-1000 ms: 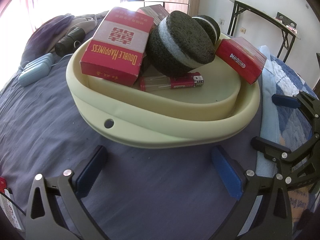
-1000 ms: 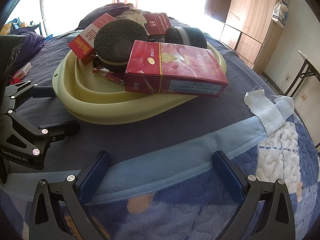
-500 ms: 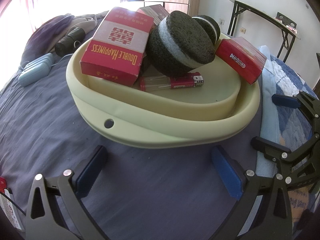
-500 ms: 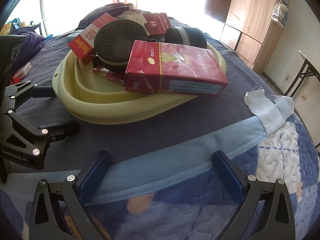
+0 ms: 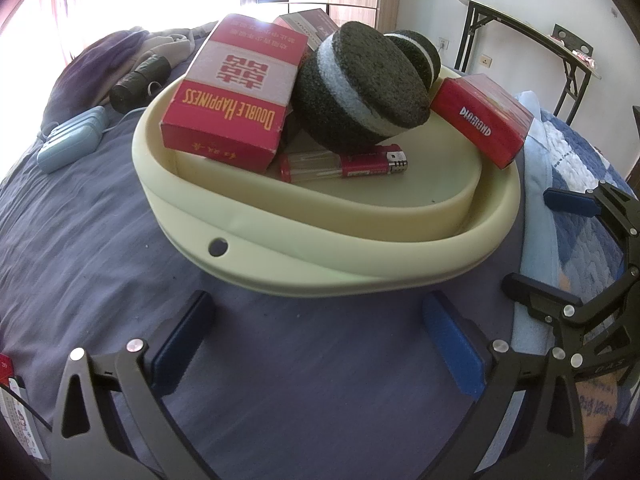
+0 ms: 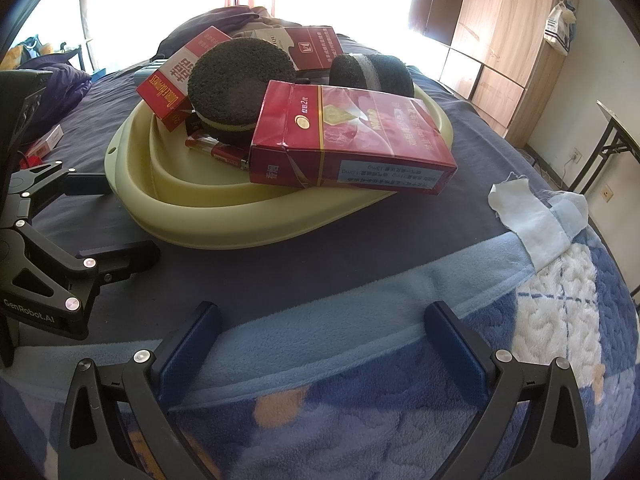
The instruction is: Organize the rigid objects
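A pale yellow oval basin (image 5: 280,256) (image 6: 224,228) rests on the bed. It holds a red "Double Happiness" carton (image 5: 236,96) (image 6: 168,84), two dark round sponges (image 5: 360,88) (image 6: 240,80), a red lighter (image 5: 344,164) (image 6: 216,148), a red "Diamond" carton (image 5: 480,116) (image 6: 348,136) lying over the rim, and a third carton (image 6: 308,46) at the back. My left gripper (image 5: 320,340) stands open in front of the basin, holding nothing. My right gripper (image 6: 320,344) is open over the blue blanket, also holding nothing.
A light blue case (image 5: 72,140) and a dark rolled bundle (image 5: 138,82) lie on the sheet left of the basin. A white cloth (image 6: 528,224) sits on the blanket at right. A folding table (image 5: 528,36) and wooden wardrobes (image 6: 500,28) stand behind.
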A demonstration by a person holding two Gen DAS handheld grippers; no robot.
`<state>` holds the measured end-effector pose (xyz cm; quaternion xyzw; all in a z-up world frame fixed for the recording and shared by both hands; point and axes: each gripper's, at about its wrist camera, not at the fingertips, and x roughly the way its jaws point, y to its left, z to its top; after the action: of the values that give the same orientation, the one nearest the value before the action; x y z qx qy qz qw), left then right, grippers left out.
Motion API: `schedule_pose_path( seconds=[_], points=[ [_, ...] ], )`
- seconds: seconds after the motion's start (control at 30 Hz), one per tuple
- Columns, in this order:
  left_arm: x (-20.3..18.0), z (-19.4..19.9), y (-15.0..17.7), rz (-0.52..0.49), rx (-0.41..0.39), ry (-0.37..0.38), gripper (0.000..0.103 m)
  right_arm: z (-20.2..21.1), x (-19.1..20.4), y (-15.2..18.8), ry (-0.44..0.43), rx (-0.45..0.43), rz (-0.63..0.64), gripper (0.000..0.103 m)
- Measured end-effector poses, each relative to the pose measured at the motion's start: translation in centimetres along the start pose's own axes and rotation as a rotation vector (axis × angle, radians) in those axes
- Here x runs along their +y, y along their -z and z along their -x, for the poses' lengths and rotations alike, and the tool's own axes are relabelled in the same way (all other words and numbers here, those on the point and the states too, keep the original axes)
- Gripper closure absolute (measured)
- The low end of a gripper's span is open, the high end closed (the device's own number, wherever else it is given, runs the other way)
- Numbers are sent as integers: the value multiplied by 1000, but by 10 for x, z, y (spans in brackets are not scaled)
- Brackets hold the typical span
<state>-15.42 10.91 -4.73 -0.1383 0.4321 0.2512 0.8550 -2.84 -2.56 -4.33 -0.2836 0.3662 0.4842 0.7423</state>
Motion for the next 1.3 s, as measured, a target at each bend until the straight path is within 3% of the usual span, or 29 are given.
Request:
schedule_pose_path(
  seconds=[1.3],
  points=[
    [3,0,1,-4,0,-5,0,0,1,0,1,0,0,0]
  ],
)
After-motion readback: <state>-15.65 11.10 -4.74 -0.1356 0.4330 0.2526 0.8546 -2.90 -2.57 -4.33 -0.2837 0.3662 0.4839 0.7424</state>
